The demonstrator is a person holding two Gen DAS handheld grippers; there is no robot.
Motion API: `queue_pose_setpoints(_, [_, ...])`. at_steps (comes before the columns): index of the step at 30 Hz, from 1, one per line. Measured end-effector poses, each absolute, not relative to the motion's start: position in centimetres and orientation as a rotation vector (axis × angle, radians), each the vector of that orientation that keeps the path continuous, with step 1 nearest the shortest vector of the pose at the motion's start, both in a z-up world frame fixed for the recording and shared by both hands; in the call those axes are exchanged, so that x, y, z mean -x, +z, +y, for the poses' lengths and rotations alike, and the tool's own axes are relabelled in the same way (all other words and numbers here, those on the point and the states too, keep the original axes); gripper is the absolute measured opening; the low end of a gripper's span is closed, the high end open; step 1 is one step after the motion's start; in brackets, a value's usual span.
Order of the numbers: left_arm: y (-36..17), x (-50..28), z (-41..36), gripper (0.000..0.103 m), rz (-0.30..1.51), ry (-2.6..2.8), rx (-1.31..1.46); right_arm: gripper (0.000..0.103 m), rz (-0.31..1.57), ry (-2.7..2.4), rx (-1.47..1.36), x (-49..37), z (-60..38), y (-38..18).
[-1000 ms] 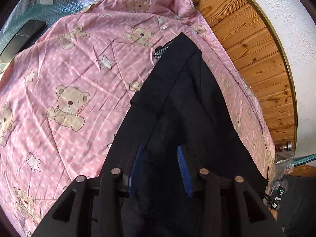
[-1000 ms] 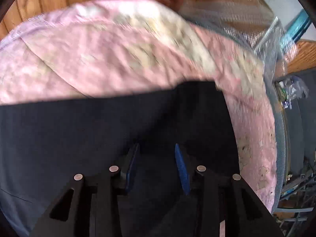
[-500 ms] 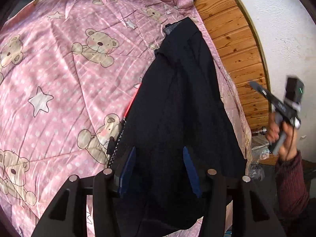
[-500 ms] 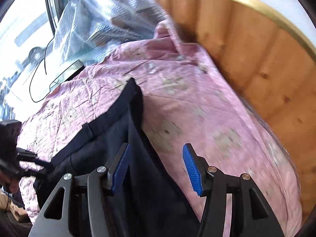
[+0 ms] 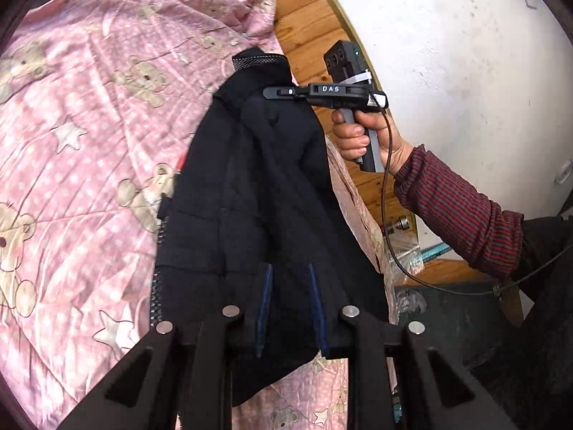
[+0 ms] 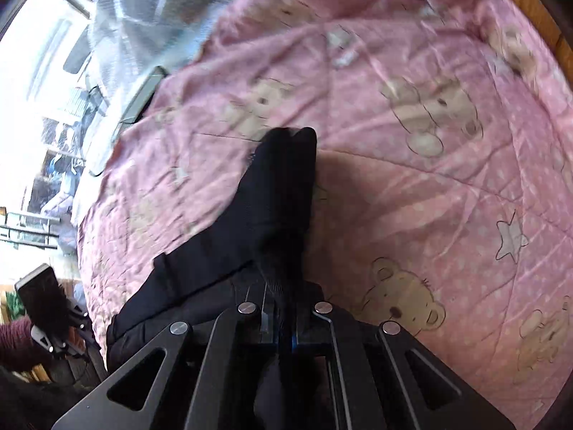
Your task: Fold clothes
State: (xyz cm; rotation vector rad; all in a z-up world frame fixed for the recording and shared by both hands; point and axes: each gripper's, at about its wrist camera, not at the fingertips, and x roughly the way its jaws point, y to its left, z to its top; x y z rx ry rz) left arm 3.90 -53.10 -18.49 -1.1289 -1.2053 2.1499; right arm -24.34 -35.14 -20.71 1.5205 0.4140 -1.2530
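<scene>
Right tongs (image 6: 283, 319), gaping half a second ago, now clamped on the black jacket's (image 5: 258, 193) collar end; left tongs (image 5: 290, 308) apart over its hem on the pink-quilted bed (image 5: 71, 143); fold starting.

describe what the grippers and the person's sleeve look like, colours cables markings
Both are black frames with triangular cut-outs, silver bolt heads and blue finger pads. The left gripper shows two blue pads. The right gripper has white lettering reading DAS, a grey handle, a black camera box with a green light, and a thin black cable. The sleeve is dark red knit with grey stripes.
</scene>
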Motion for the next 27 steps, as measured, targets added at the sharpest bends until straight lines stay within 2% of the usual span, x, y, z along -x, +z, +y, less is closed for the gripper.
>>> queue_pose_setpoints(2, [-18.5, -4.1, -53.6, 0.022, -1.195, 2.178, 1.162, 0.001, 0.33, -1.229, -1.554, 25.3, -35.0, -21.0])
queue_pose_setpoints(5, [-17.6, -5.4, -54.6, 0.023, -1.188, 2.214, 1.186, 0.001, 0.367, -1.28, -1.554, 25.6, -33.9, -20.5])
queue_pose_setpoints(6, [-17.6, -6.1, -55.0, 0.023, -1.21, 2.222, 1.193, 0.012, 0.399, -1.357, -1.542, 25.9, -33.4, -19.7])
queue_pose_setpoints(7, [-17.7, -6.8, -55.6, 0.026, -1.242, 2.23, 1.207, 0.037, 0.426, -1.483, -1.521, 26.1, -32.6, -18.5])
queue_pose_setpoints(8, [-18.1, -7.4, -56.4, 0.029, -1.284, 2.235, 1.226, 0.044, 0.446, -1.633, -1.478, 26.1, -31.6, -16.9])
queue_pose_setpoints(10, [-19.2, -8.8, -57.7, 0.041, -1.404, 2.23, 1.259, 0.048, 0.446, -1.876, -1.335, 24.3, -28.2, -12.4])
queue_pose_setpoints(12, [-19.8, -10.4, -58.3, 0.046, -1.516, 2.211, 1.26, 0.05, 0.472, -1.956, -1.222, 19.6, -25.5, -9.3])
queue_pose_setpoints(14, [-20.1, -11.7, -58.4, 0.047, -1.584, 2.204, 1.246, 0.052, 0.531, -1.813, -1.187, 12.2, -24.7, -8.4])
queue_pose_setpoints(16, [-20.3, -12.6, -58.3, 0.048, -1.631, 2.185, 1.241, 0.058, 0.599, -1.508, -1.197, 3.3, -24.7, -9.6])
queue_pose_setpoints(18, [-20.3, -13.4, -58.0, 0.048, -1.659, 2.174, 1.251, 0.059, 0.723, -1.252, -1.175, -4.5, -24.7, -11.9])
queue_pose_setpoints(20, [-19.7, -13.4, -57.4, 0.048, -1.642, 2.179, 1.257, 0.058, 0.84, -1.113, -1.159, -9.1, -24.5, -14.8])
queue_pose_setpoints(21, [-19.4, -13.5, -57.1, 0.048, -1.625, 2.19, 1.253, 0.055, 0.889, -1.095, -1.146, -10.0, -24.6, -16.1])
queue_pose_setpoints(22, [-19.1, -13.7, -56.9, 0.048, -1.61, 2.203, 1.25, 0.035, 0.94, -1.113, -1.133, -10.1, -25.0, -17.4])
queue_pose_setpoints(24, [-18.8, -14.3, -56.4, 0.048, -1.601, 2.217, 1.239, 0.006, 0.948, -1.162, -1.157, -8.1, -26.0, -18.5])
queue_pose_setpoints(27, [-18.7, -15.4, -55.7, 0.048, -1.626, 2.223, 1.229, 0.003, 0.685, -1.32, -1.204, -2.3, -25.7, -14.8])
